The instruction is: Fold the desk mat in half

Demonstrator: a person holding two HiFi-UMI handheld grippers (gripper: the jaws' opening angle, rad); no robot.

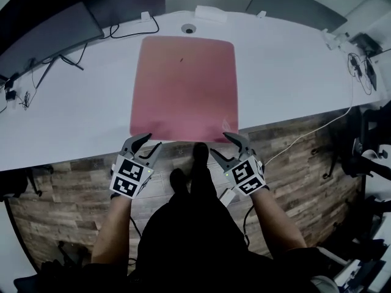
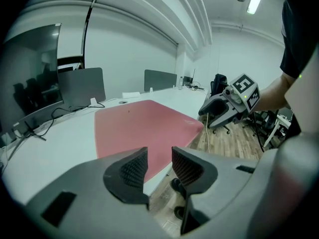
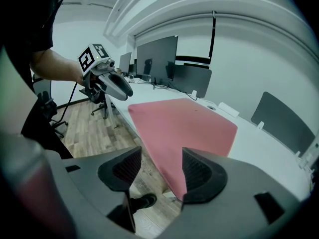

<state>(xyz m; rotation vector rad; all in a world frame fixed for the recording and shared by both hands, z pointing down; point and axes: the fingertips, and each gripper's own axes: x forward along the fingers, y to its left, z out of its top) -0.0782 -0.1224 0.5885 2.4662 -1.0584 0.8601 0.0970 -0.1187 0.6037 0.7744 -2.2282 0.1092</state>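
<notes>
The pink desk mat [image 1: 183, 87] lies flat and unfolded on the white desk [image 1: 73, 115], its near edge along the desk's front edge. My left gripper [image 1: 150, 142] hovers just off the front edge by the mat's near left corner, jaws open and empty. My right gripper [image 1: 220, 144] hovers by the near right corner, also open and empty. In the left gripper view the mat [image 2: 139, 128] lies beyond the open jaws of the left gripper [image 2: 159, 166], with the right gripper [image 2: 219, 114] off to the side. In the right gripper view the right gripper [image 3: 160, 171] stands open over the mat's edge [image 3: 184, 126].
Dark monitors [image 1: 49, 35] and cables [image 1: 61, 60] sit at the desk's far left, a cable grommet [image 1: 189, 28] behind the mat. More cables [image 1: 360, 66] hang at the right. Office chairs [image 1: 366, 145] stand on the wood floor. The person's shoes [image 1: 200, 154] are under the desk edge.
</notes>
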